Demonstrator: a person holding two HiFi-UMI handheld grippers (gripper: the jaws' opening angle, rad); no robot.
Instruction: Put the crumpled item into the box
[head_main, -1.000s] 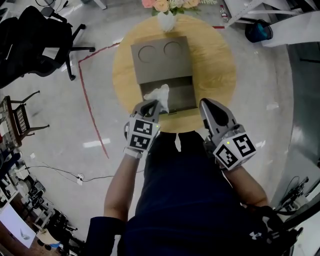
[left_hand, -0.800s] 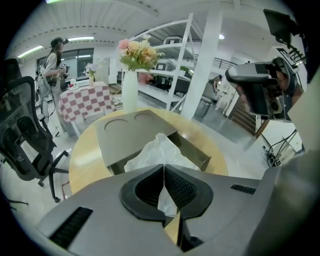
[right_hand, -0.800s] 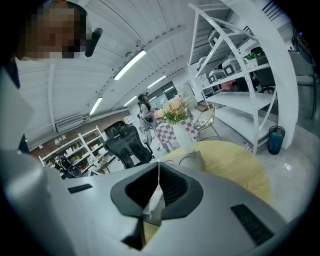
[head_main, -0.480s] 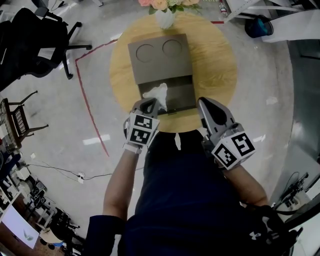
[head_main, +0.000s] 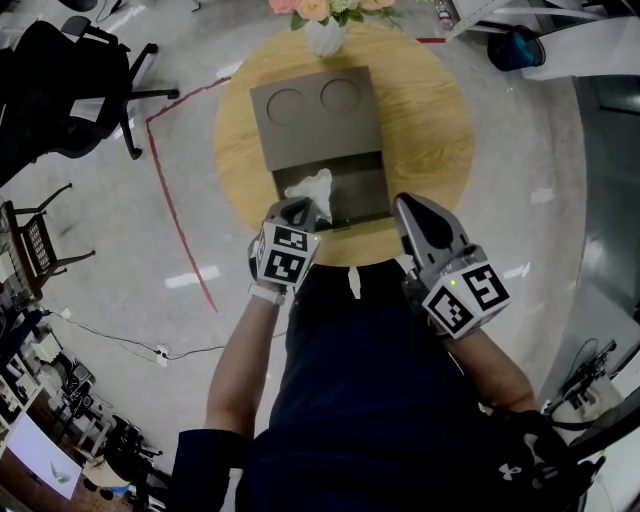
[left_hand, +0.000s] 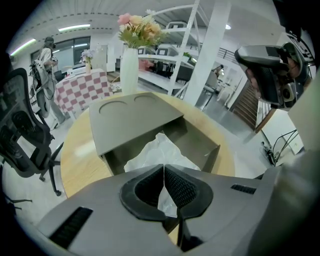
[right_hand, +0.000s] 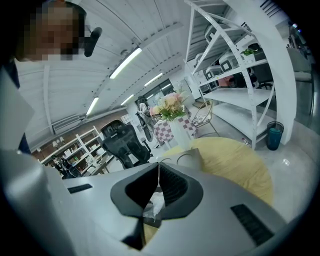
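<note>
A grey box (head_main: 312, 115) stands on the round wooden table (head_main: 430, 130); its lid, with two round recesses, is slid back over the far half. A crumpled white paper (head_main: 310, 187) lies in the open near compartment, and it also shows in the left gripper view as the paper (left_hand: 159, 152). My left gripper (head_main: 299, 208) is shut and empty, its tips just in front of the box's near left edge. My right gripper (head_main: 411, 206) is shut too, held off the box's near right corner. Each gripper view shows closed jaws: left gripper (left_hand: 163, 168), right gripper (right_hand: 159, 167).
A white vase of flowers (head_main: 326, 34) stands at the table's far edge. A black office chair (head_main: 70, 80) is on the floor at the left, with red tape (head_main: 176, 210) marking the floor. White shelving (right_hand: 235, 75) and a teal bin (head_main: 515, 52) lie at the right.
Only the head view has shifted a little. Both grippers stay shut and keep their places by the box, and the paper lies as before.
</note>
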